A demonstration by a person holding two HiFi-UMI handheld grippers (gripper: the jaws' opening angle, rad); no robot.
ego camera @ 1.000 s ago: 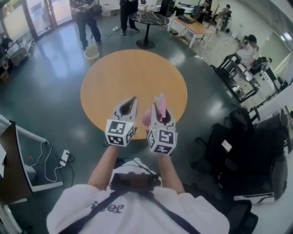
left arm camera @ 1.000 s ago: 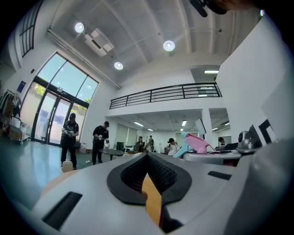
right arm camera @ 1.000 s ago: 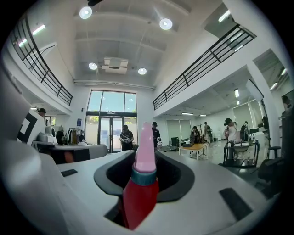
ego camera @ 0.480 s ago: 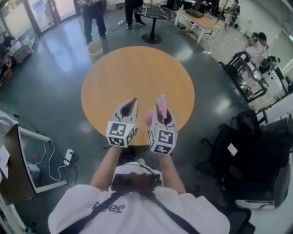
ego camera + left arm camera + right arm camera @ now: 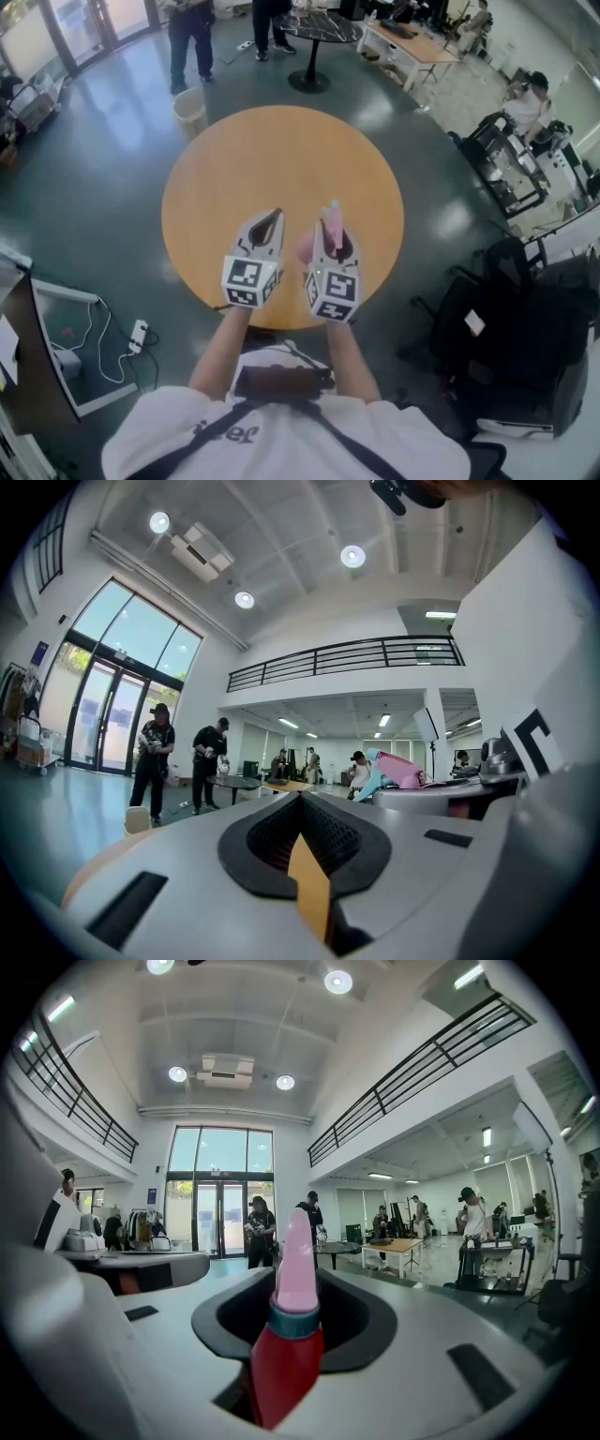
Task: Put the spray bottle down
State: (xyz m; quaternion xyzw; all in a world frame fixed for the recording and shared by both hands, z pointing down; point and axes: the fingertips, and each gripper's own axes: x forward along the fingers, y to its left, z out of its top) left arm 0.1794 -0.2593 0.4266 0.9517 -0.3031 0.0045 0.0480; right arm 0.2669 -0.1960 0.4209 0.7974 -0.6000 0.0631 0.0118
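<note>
In the head view my right gripper is shut on a pink spray bottle whose nozzle end sticks up and forward out of the jaws. It hangs above the near part of a round wooden table. From the right gripper view the bottle shows red below a teal ring and pale pink above, clamped between the jaws. My left gripper is level beside it on the left, shut with nothing in it; its jaws meet in a point. The bottle also shows at the right of the left gripper view.
A pale bin stands on the floor beyond the table, and people stand near a dark round table further back. Black office chairs are at the right. At the left are a desk corner and a power strip with cables.
Both grippers have moved forward together, from the table's near edge to above its top, and a little lower. The bottle stays clamped in the right one.
</note>
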